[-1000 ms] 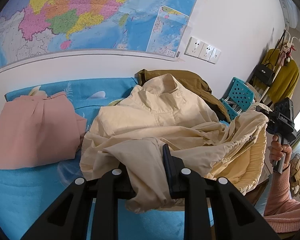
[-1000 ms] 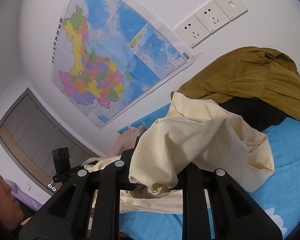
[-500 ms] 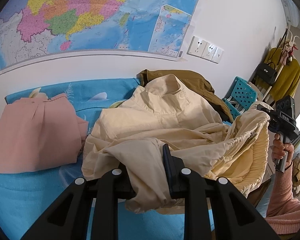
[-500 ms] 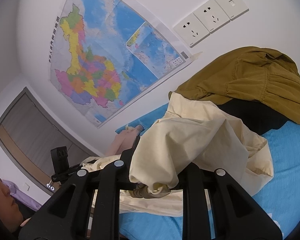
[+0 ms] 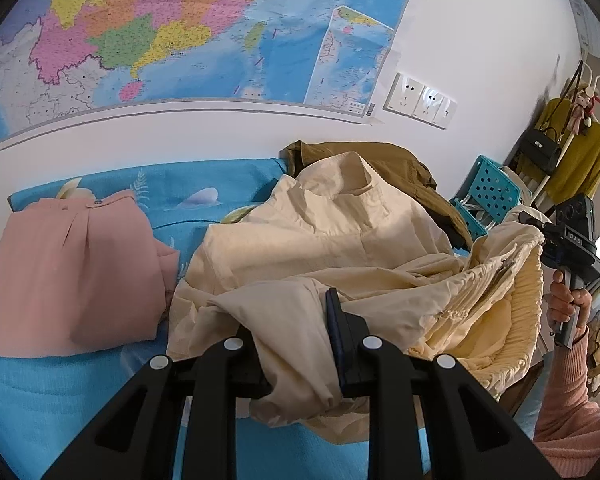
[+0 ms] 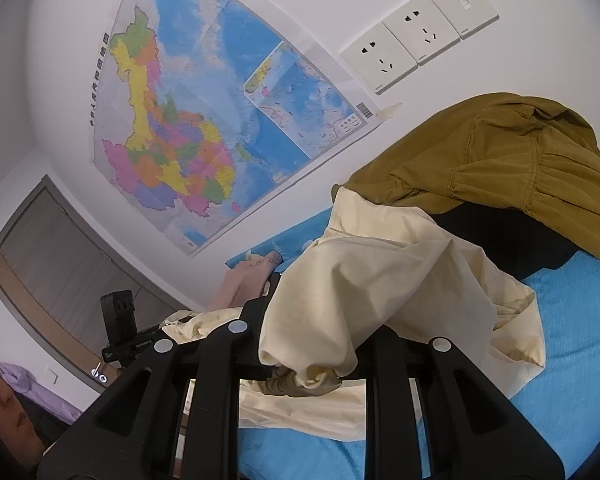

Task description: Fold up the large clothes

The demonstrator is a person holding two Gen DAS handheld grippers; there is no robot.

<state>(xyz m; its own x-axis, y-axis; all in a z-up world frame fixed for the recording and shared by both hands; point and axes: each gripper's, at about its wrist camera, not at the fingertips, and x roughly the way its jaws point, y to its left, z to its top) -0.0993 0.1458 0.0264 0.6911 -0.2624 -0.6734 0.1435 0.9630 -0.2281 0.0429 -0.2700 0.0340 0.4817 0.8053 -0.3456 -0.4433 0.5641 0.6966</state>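
While held, jacket [image 5: 339, 240] collar toward wall

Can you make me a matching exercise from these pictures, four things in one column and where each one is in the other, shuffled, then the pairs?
Things:
1. cream jacket
2. pink garment
3. olive garment
4. wall sockets

Places:
A. on the white wall beside the map
B. folded on the blue bedding, left in the left wrist view
C. clamped in both grippers
D. heaped behind the cream collar, by the wall

Pairs: 1-C, 2-B, 3-D, 4-A
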